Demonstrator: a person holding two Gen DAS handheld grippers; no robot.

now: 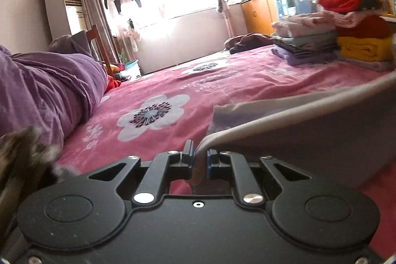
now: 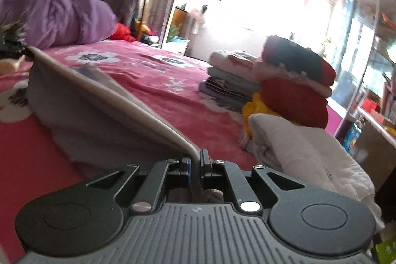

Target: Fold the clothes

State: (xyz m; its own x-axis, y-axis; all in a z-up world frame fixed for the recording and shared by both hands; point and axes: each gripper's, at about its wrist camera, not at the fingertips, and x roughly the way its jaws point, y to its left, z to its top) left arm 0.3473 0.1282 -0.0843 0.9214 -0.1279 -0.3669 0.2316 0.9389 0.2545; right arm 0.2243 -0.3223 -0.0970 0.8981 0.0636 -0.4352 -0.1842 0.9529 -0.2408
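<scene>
A grey garment (image 1: 309, 137) with a pale hem is held stretched above the pink flowered bedspread (image 1: 153, 90). My left gripper (image 1: 199, 155) is shut on one corner of its hem; the cloth runs off to the right. In the right wrist view my right gripper (image 2: 195, 160) is shut on the other corner of the grey garment (image 2: 94, 110), which slopes away to the upper left. The far corner meets the left gripper's dark body (image 2: 12, 43) at the left edge. The lower part of the garment hangs down onto the bedspread (image 2: 153, 76).
Stacks of folded clothes (image 1: 329, 41) sit on the bed's far right, topped with red and yellow pieces (image 2: 294, 90). A white quilted item (image 2: 304, 155) lies beside my right gripper. A purple duvet (image 1: 47, 88) is heaped at the left. A brown garment (image 1: 247, 40) lies by the far edge.
</scene>
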